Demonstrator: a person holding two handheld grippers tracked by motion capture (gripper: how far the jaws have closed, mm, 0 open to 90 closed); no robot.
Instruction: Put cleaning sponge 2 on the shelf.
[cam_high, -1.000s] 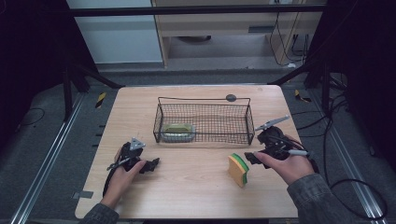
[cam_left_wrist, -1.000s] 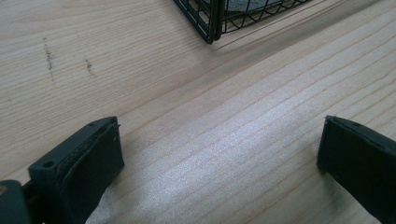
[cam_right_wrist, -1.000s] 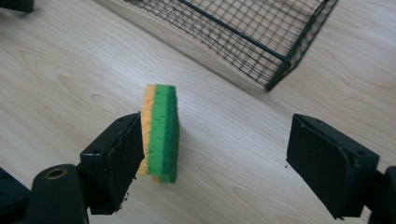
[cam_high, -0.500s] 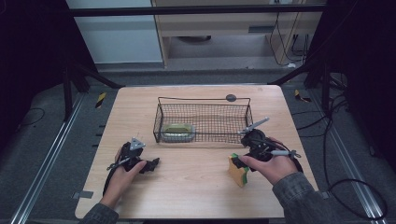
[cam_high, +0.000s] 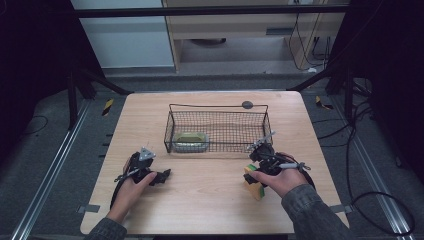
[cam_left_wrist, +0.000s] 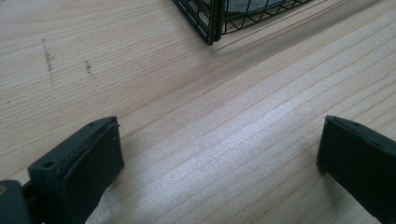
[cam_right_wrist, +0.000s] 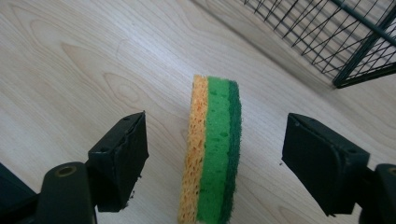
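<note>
Sponge (cam_right_wrist: 212, 149) stands on edge on table (cam_right_wrist: 70, 60), between spread fingers (cam_right_wrist: 119, 158) of right gripper (cam_right_wrist: 215, 163), touching neither. Left gripper (cam_left_wrist: 217, 163) wide apart too, holding nothing.

Right gripper moved in over sponge

Right gripper (cam_high: 258, 159) has come left and down from the table edge; jaws now straddle the upright sponge (cam_right_wrist: 214, 149), apparently without contact.

The high view looks forward and down over the light wooden table (cam_high: 210, 195); both gripper views sit close above it, sharing the black wire basket (cam_high: 218, 129).
</note>
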